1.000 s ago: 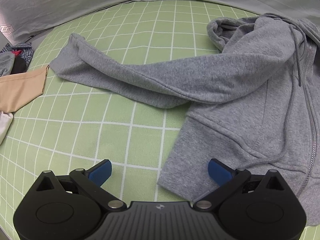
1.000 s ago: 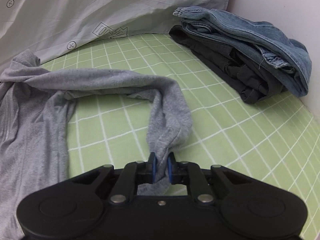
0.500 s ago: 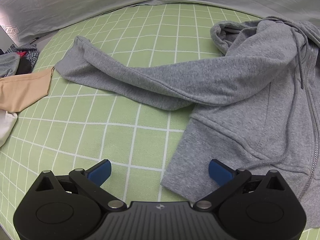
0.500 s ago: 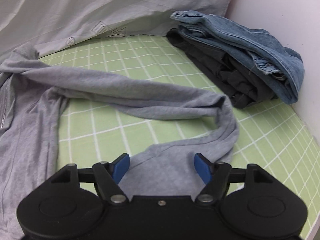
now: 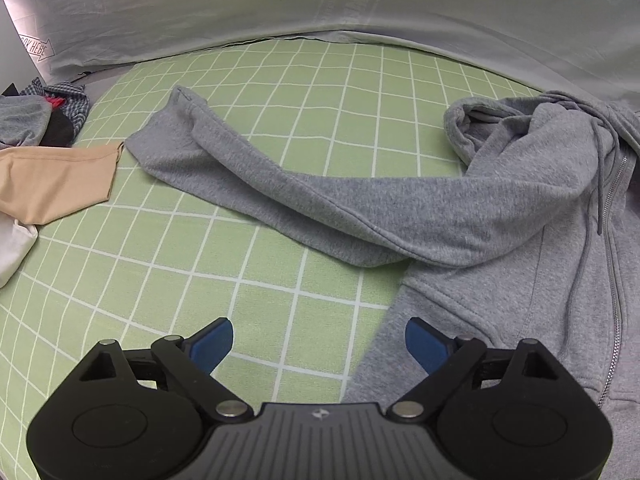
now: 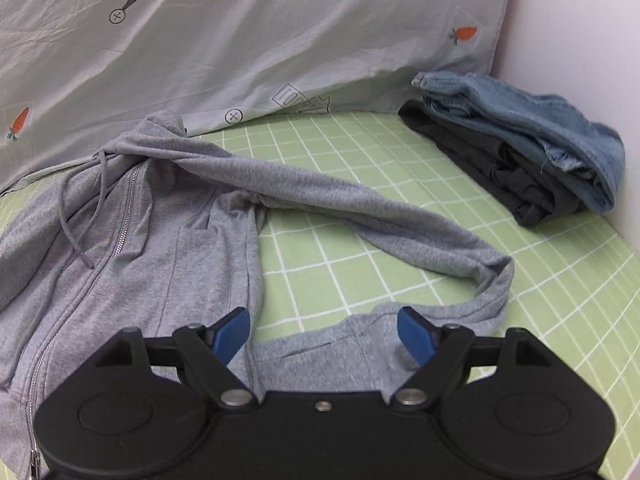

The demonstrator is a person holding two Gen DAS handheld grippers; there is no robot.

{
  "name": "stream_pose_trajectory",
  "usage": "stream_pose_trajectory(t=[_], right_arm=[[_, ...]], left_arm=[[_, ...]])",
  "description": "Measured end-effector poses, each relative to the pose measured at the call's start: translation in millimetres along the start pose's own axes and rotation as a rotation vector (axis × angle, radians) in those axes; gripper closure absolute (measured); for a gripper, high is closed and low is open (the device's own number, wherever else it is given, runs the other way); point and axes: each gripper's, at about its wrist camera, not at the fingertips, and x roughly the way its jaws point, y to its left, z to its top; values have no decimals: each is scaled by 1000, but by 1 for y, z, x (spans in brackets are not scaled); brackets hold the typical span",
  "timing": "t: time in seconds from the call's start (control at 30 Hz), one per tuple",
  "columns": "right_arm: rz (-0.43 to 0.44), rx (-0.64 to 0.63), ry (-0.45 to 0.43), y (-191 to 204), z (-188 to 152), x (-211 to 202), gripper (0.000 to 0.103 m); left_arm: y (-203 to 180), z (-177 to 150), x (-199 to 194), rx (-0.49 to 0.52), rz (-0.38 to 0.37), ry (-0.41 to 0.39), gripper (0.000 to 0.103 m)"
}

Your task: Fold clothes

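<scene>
A grey zip hoodie point(image 5: 500, 208) lies front-up on the green checked sheet point(image 5: 160, 260). One sleeve point(image 5: 280, 184) stretches out to the left in the left wrist view. My left gripper point(image 5: 319, 344) hovers at the hoodie's lower left corner. Its jaws are closing, still wide apart, and the hem edge lies between them by the right pad, untouched. In the right wrist view the hoodie point(image 6: 160, 248) has its other sleeve point(image 6: 360, 208) bent back in a loop. The sleeve's cuff point(image 6: 340, 344) lies loose under my right gripper point(image 6: 323, 334), whose jaws are opening.
Folded jeans on dark trousers point(image 6: 540, 148) are stacked at the right by a white wall point(image 6: 580, 40). A grey cover with carrot prints point(image 5: 360, 12) runs along the back. A beige garment point(image 5: 52, 176) and a heap of clothes point(image 5: 40, 120) sit at the left edge.
My right gripper let go of the sleeve cuff, opened wide and drew back; the sleeve now lies in a loop on the sheet. The left jaws have narrowed slightly.
</scene>
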Motion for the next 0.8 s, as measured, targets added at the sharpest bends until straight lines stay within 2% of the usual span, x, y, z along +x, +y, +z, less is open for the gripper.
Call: stream_pose_trajectory(t=[0.07, 0.13, 0.17, 0.23, 0.27, 0.3, 0.37, 0.4, 0.43, 0.47, 0.5, 0.53, 0.67, 0.8], right_arm=[[58, -69, -15, 10, 3, 0, 18], [159, -84, 30, 20, 1, 10, 18], [181, -74, 57, 23, 0, 17, 19], [208, -50, 108, 27, -2, 30, 22], [221, -38, 134, 29, -4, 37, 22], [226, -41, 141, 31, -5, 38, 24], [228, -57, 145, 33, -9, 38, 28], [229, -65, 147, 34, -10, 38, 34], [230, -73, 149, 35, -12, 38, 49], [231, -81, 151, 36, -14, 38, 59], [219, -84, 149, 36, -16, 36, 80], [203, -85, 147, 35, -18, 33, 91], [168, -85, 151, 29, -30, 17, 92], [169, -80, 163, 16, -44, -1, 92]], left_arm=[[-12, -1, 2, 44, -26, 6, 10], [-24, -3, 5, 96, -31, -1, 10], [-30, -4, 6, 122, -31, -6, 12], [-37, -6, 6, 154, -41, -13, 25], [-40, -6, 5, 166, -55, -17, 35], [-41, -7, 4, 176, -74, -18, 50], [-45, -9, 1, 187, -107, -19, 66], [-47, -10, 0, 188, -103, -23, 75], [-50, -11, 0, 190, -95, -28, 83], [-53, -13, -1, 197, -77, -31, 92], [-56, -15, -3, 206, -56, -33, 96], [-59, -17, -4, 218, -43, -31, 96], [-62, -35, -14, 263, -21, -19, 98], [-57, -67, -30, 273, -2, -10, 100]])
